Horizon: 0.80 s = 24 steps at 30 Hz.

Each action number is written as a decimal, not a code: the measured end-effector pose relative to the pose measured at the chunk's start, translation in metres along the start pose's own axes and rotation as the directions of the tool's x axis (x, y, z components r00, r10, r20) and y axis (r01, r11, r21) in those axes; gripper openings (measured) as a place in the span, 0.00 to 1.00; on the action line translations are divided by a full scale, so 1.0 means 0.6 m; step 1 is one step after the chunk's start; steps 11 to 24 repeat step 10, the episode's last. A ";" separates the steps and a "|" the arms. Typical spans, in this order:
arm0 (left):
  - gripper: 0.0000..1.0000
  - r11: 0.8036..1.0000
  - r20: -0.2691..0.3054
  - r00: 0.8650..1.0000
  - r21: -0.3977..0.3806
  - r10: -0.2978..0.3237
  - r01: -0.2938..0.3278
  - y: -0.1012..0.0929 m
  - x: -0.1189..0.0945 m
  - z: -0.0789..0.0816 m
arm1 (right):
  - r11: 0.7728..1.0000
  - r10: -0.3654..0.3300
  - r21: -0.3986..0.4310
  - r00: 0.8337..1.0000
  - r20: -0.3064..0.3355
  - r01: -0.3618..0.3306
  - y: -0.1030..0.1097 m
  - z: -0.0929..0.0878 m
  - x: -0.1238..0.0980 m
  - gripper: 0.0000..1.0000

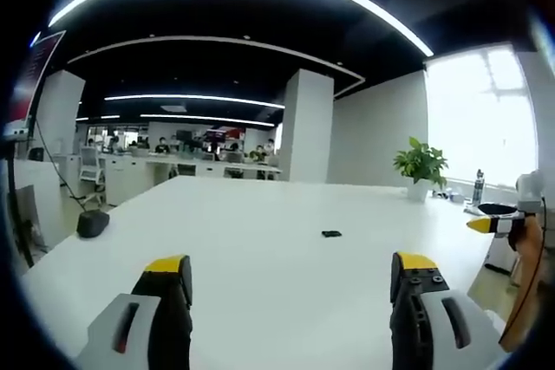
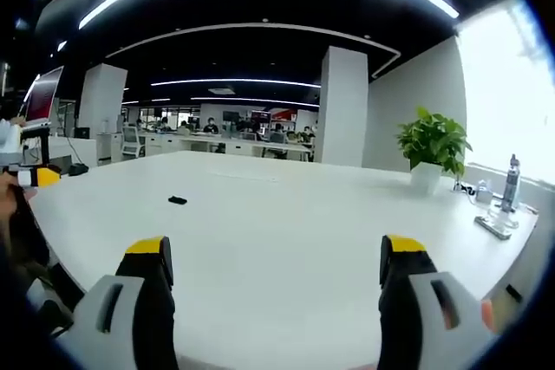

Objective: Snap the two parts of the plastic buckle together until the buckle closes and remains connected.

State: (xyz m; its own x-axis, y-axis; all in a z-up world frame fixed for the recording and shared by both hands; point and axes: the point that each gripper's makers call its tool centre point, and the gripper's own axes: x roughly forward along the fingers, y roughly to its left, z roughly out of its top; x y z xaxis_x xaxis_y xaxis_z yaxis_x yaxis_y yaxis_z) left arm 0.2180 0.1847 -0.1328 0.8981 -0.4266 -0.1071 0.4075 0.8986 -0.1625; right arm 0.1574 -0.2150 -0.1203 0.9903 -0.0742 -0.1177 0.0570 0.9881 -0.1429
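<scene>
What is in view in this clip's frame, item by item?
buckle: one small piece, black, lying on the white table, well ahead of both grippers; too small to tell whether it is one part or two
table: one, white, large
potted plant: one, green in a white pot, at the table's far edge
rounded object: one, dark, near the table's left edge in the left gripper view
bottle: one, at the table's far right end in the right gripper view
pillar: one, white, behind the table
desks with seated people: far background
left gripper: open, yellow-tipped black fingers
right gripper: open, yellow-tipped black fingers
</scene>
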 end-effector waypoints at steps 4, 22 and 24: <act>0.97 1.000 0.002 1.000 0.007 0.000 0.000 -0.002 0.000 0.002 | 1.000 0.005 -0.001 1.000 0.004 -0.005 0.001 0.001 -0.001 1.00; 0.97 1.000 -0.010 1.000 0.009 -0.001 0.001 -0.004 0.003 -0.002 | 1.000 0.009 -0.005 1.000 0.013 -0.009 0.003 0.005 -0.003 1.00; 0.97 1.000 -0.010 1.000 0.009 -0.001 0.001 -0.004 0.003 -0.002 | 1.000 0.009 -0.005 1.000 0.013 -0.009 0.003 0.005 -0.003 1.00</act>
